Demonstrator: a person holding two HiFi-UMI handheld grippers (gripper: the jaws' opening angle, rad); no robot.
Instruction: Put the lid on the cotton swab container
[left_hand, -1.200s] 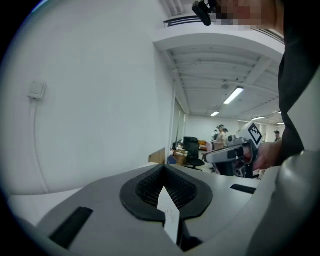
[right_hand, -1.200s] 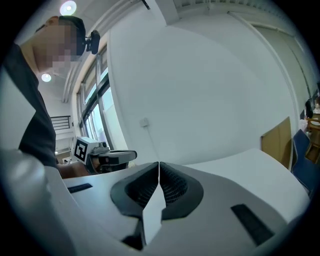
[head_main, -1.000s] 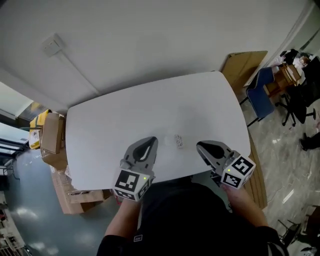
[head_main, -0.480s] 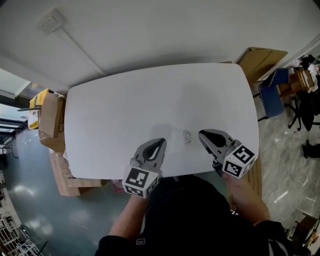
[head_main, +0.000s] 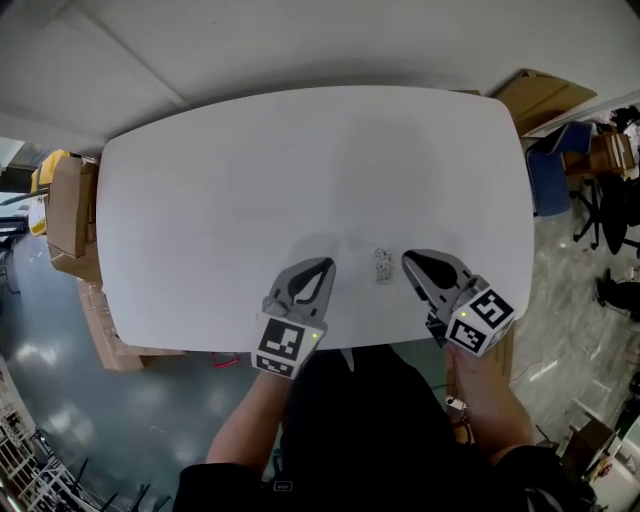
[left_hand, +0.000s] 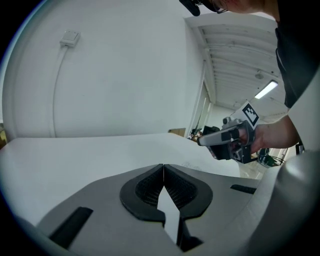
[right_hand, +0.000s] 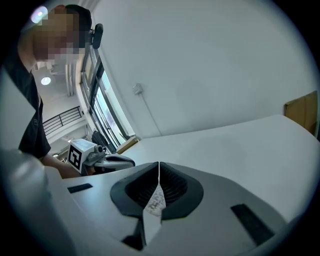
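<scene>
On the white table (head_main: 250, 180), near its front edge, stands a small clear cotton swab container (head_main: 383, 266) with speckled white contents. I cannot make out a separate lid. My left gripper (head_main: 327, 263) lies a short way to its left, shut and holding nothing. To the right of the container, and close to it, my right gripper (head_main: 406, 259) is also shut. In the right gripper view the jaws (right_hand: 159, 164) meet at the tip, and the container (right_hand: 156, 201) shows through the gap below them. The left gripper view shows its jaws (left_hand: 163, 166) closed over bare table.
Cardboard boxes (head_main: 72, 205) stand on the floor off the table's left end. A flat cardboard sheet (head_main: 548, 95) and office chairs (head_main: 605, 195) are off its right end. A white wall runs behind the table. The person's body is against the front edge.
The head view has shifted, so the table sits higher and fuller in the picture. The right gripper's tip has come a little closer to the container. Both grippers stay shut.
</scene>
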